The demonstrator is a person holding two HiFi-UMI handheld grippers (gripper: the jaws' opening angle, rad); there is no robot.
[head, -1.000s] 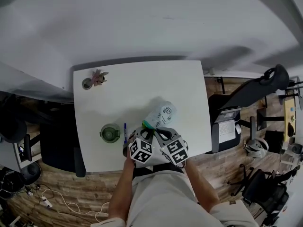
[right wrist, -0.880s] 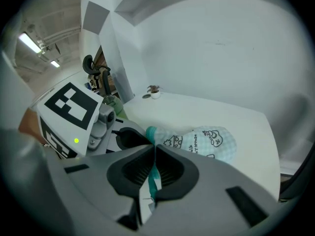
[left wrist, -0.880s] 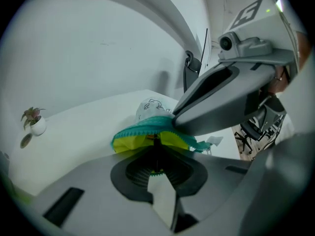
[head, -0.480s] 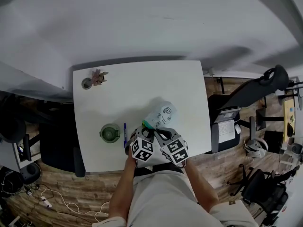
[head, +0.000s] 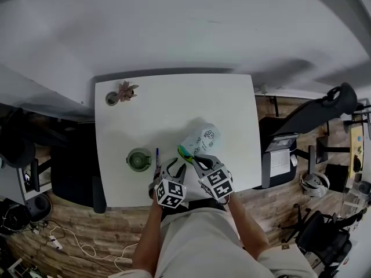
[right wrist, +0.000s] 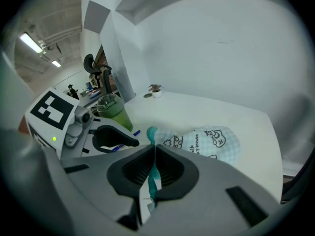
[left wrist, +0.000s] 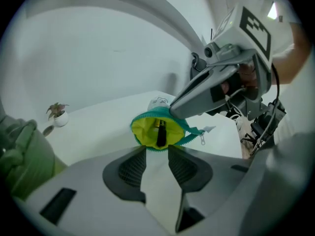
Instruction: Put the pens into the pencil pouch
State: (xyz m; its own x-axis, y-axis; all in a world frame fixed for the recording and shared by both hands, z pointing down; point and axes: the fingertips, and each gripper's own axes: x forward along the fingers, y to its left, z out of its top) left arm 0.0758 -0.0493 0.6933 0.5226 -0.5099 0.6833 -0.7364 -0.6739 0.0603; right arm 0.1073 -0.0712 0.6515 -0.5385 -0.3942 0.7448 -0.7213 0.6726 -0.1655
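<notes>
One pale-blue pouch (head: 200, 141), yellow lining (left wrist: 144, 132), dark pen (left wrist: 161, 134) seemingly inside

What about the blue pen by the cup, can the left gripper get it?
Probably yes. The left gripper has just been opening its jaws, nothing between them, and the blue pen lies uncovered close beside it.

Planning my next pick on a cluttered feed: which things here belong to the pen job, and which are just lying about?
Job:
- pencil pouch, its teal zipper edge pinched in the right tool
- dark pen, already inside the pouch
- blue pen, on the table beside the cup

Lying about:
- green lidded cup
- small potted plant
</notes>
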